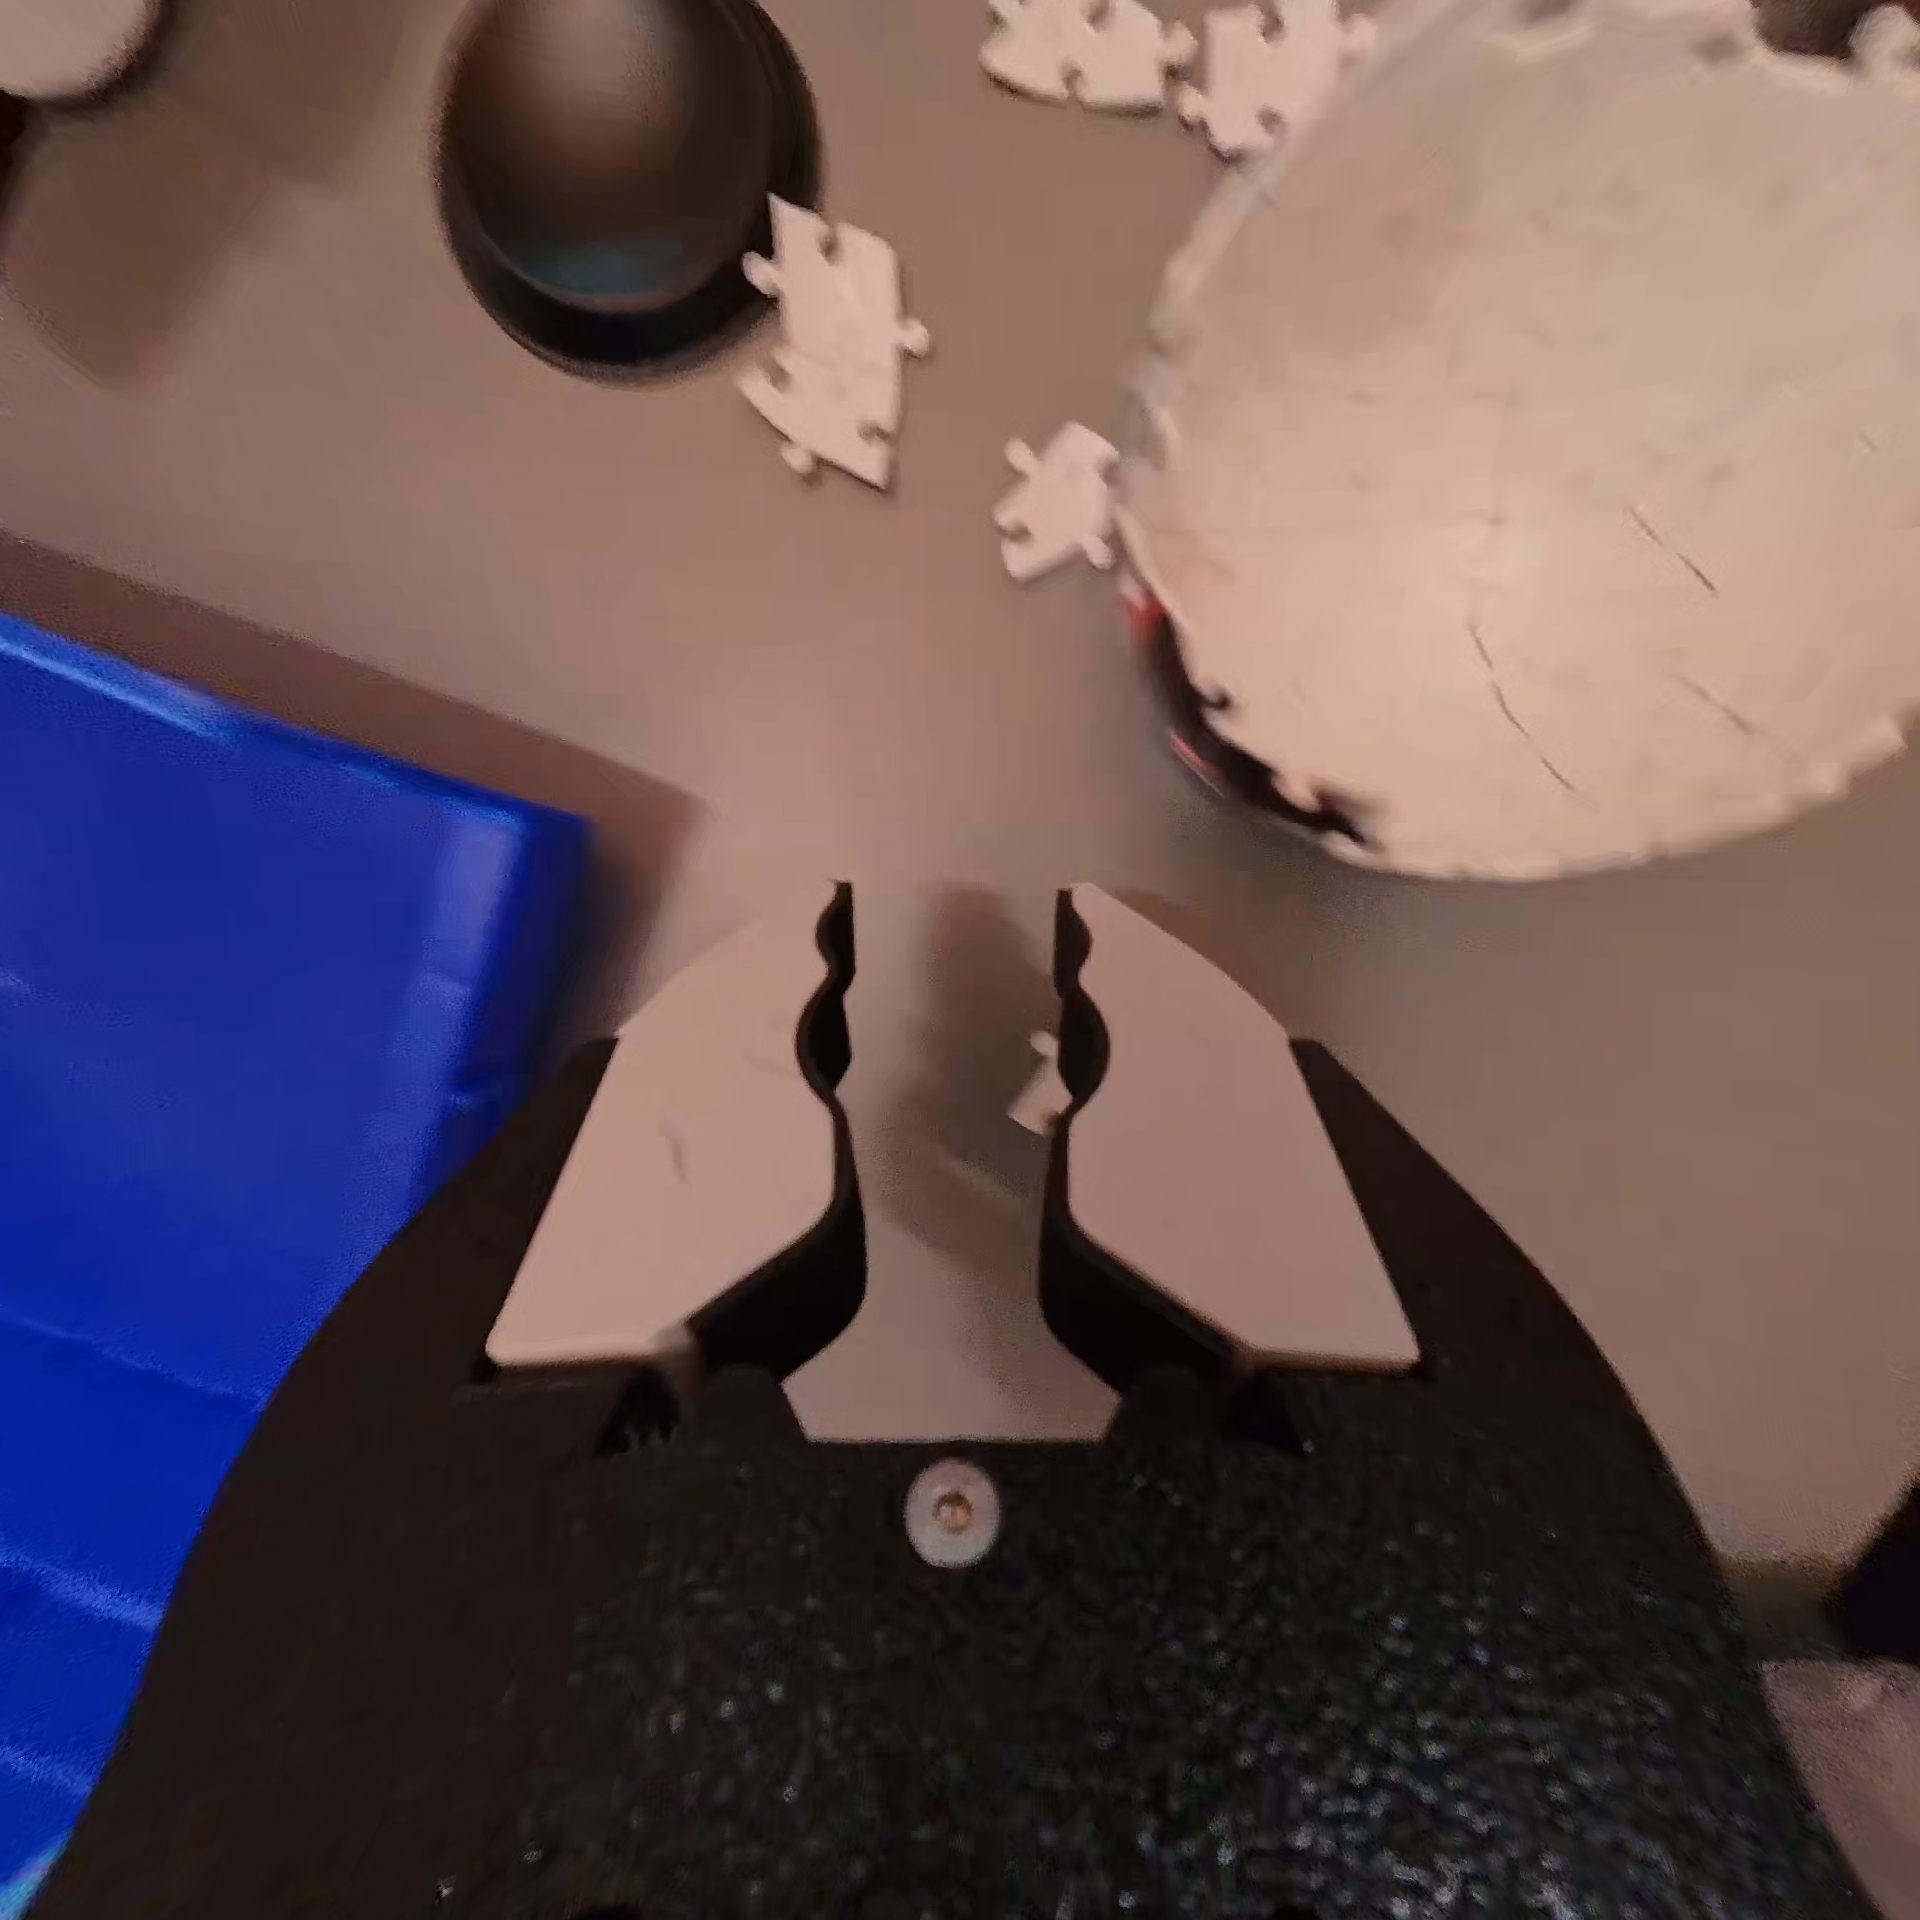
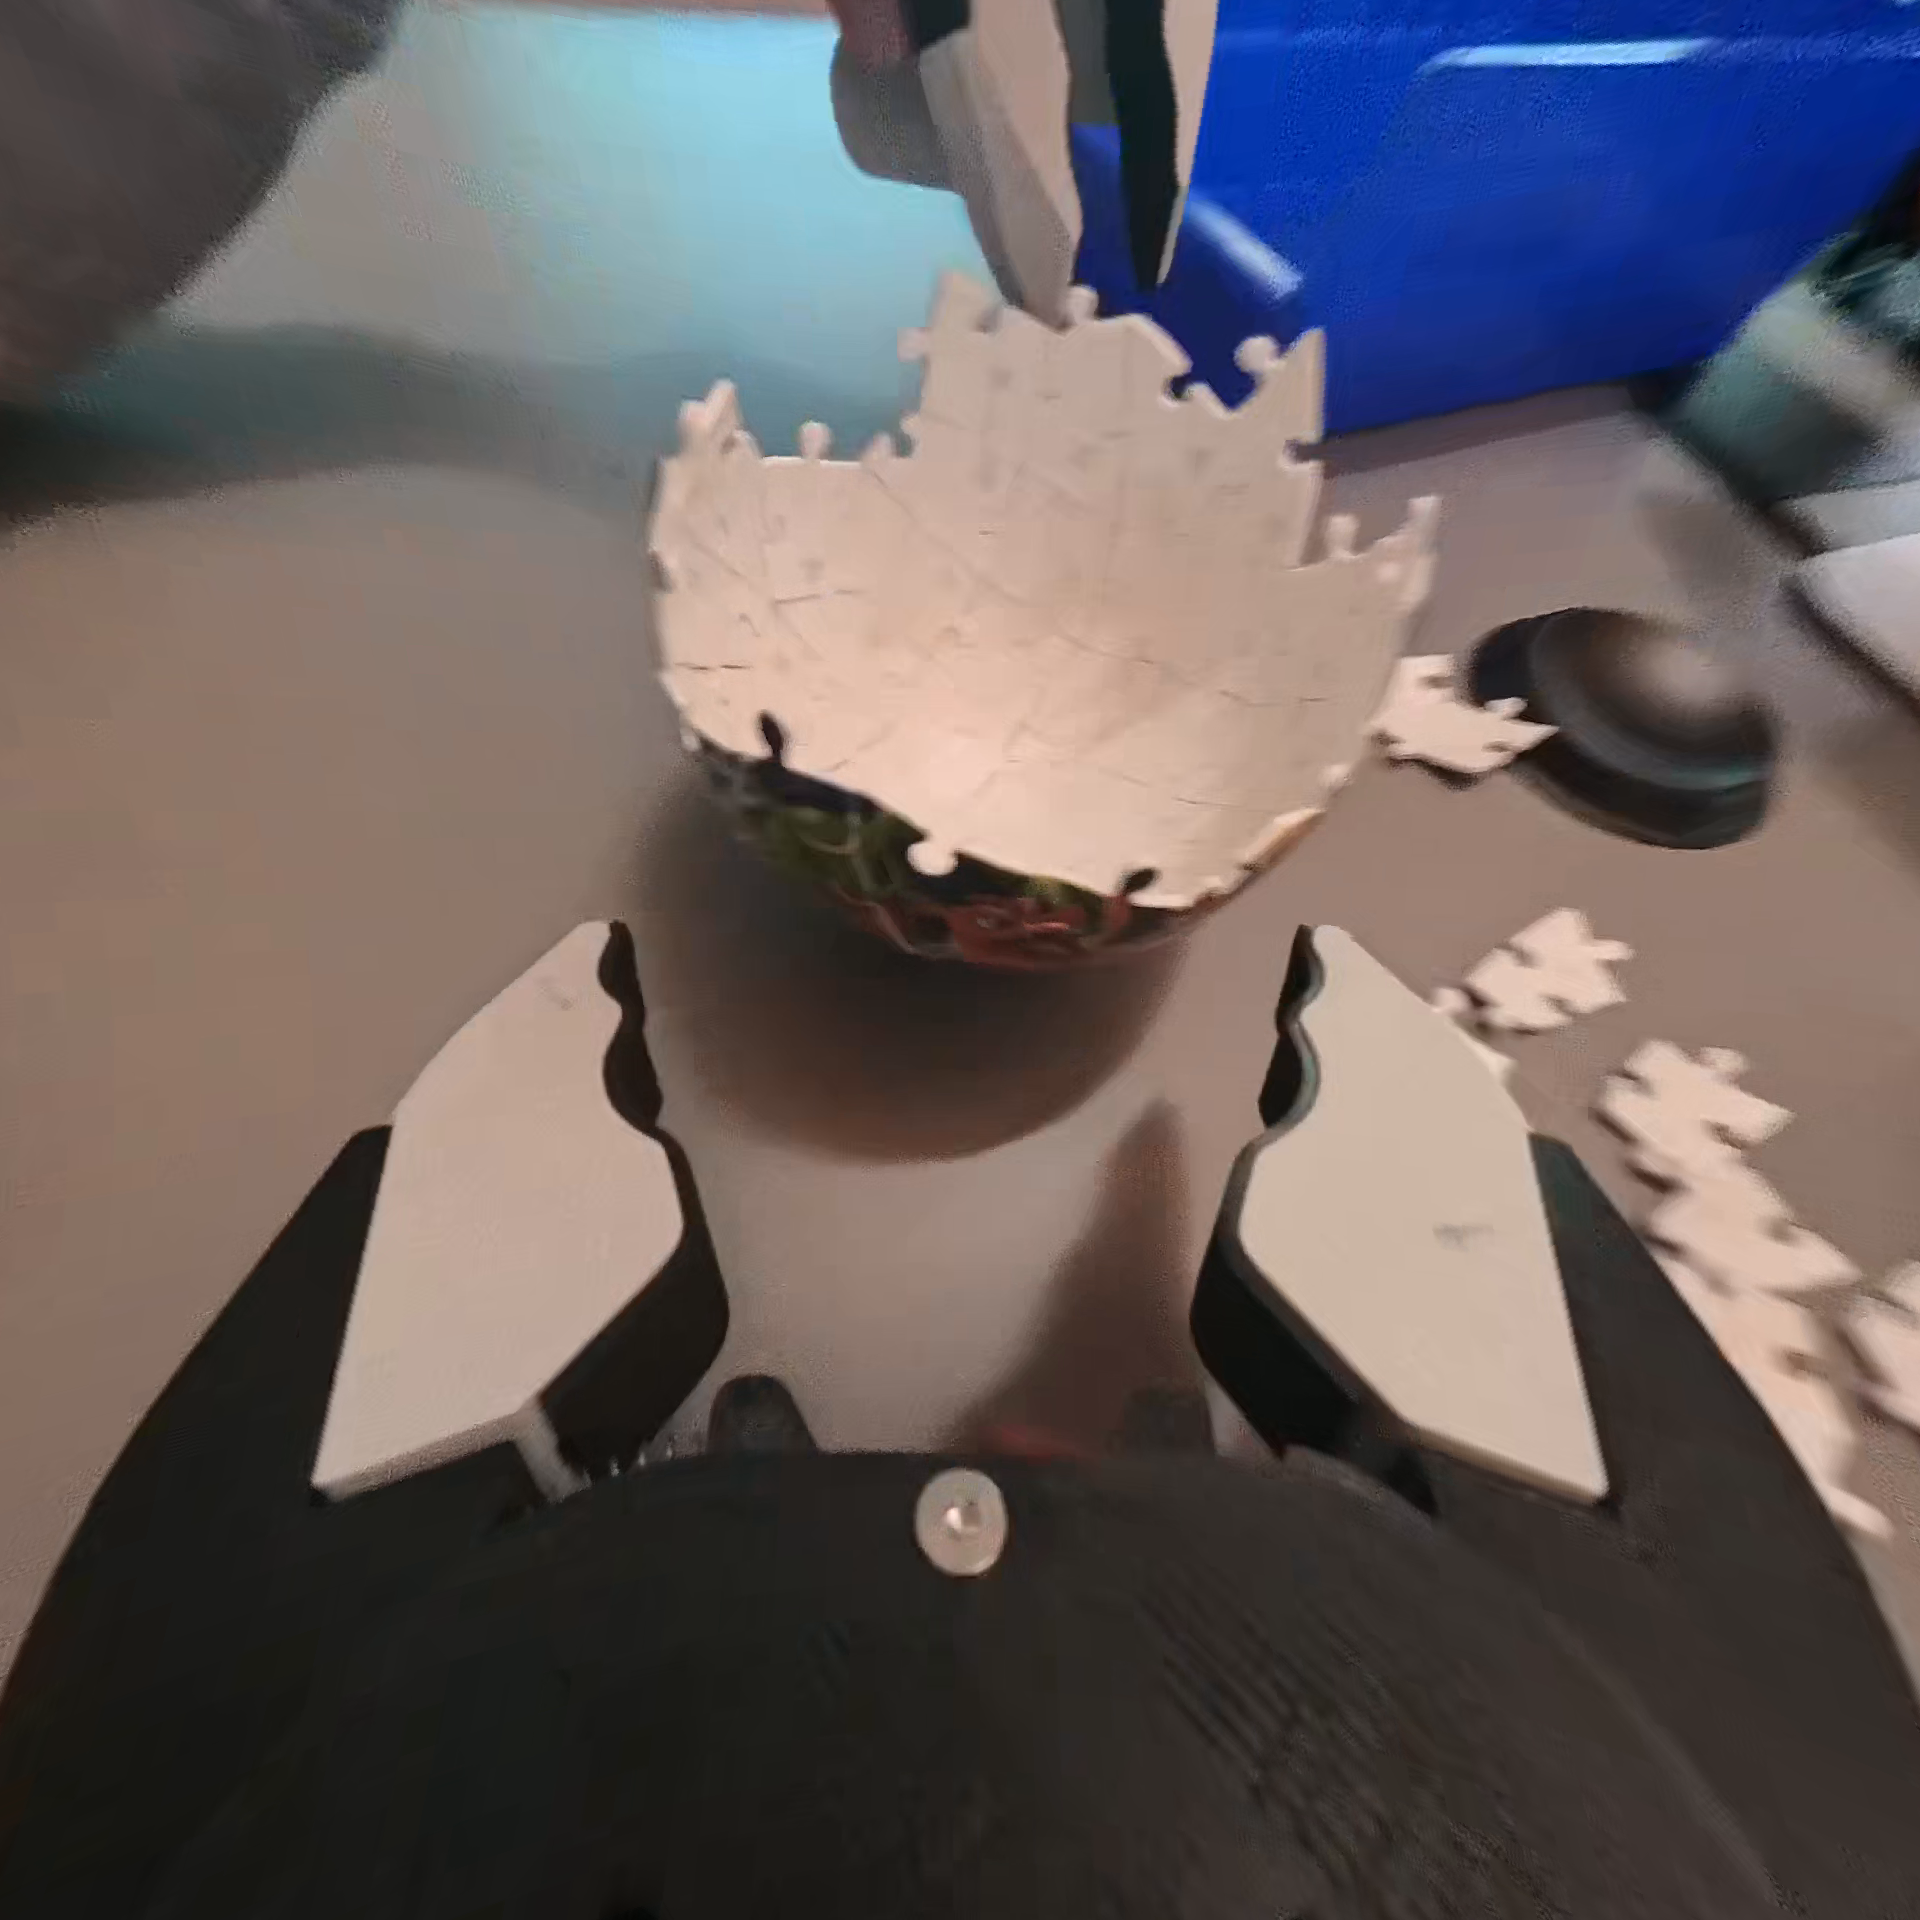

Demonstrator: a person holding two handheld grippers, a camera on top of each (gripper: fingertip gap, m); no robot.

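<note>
While claws gape, puzzle bowl unlabelled.

Place: an indoor tabletop work spot, perhaps a hobby or data-collection desk; which kind of room cannot be told.
Surface: a plain grey-brown table, smooth and matte.
Pastime items: a half-built curved puzzle shell, white inside and printed outside, with loose white puzzle pieces scattered about it.
Storage: a blue plastic bin at the table's edge.
Other: a round black stand near the pieces.
Light: warm, indoor.
</note>
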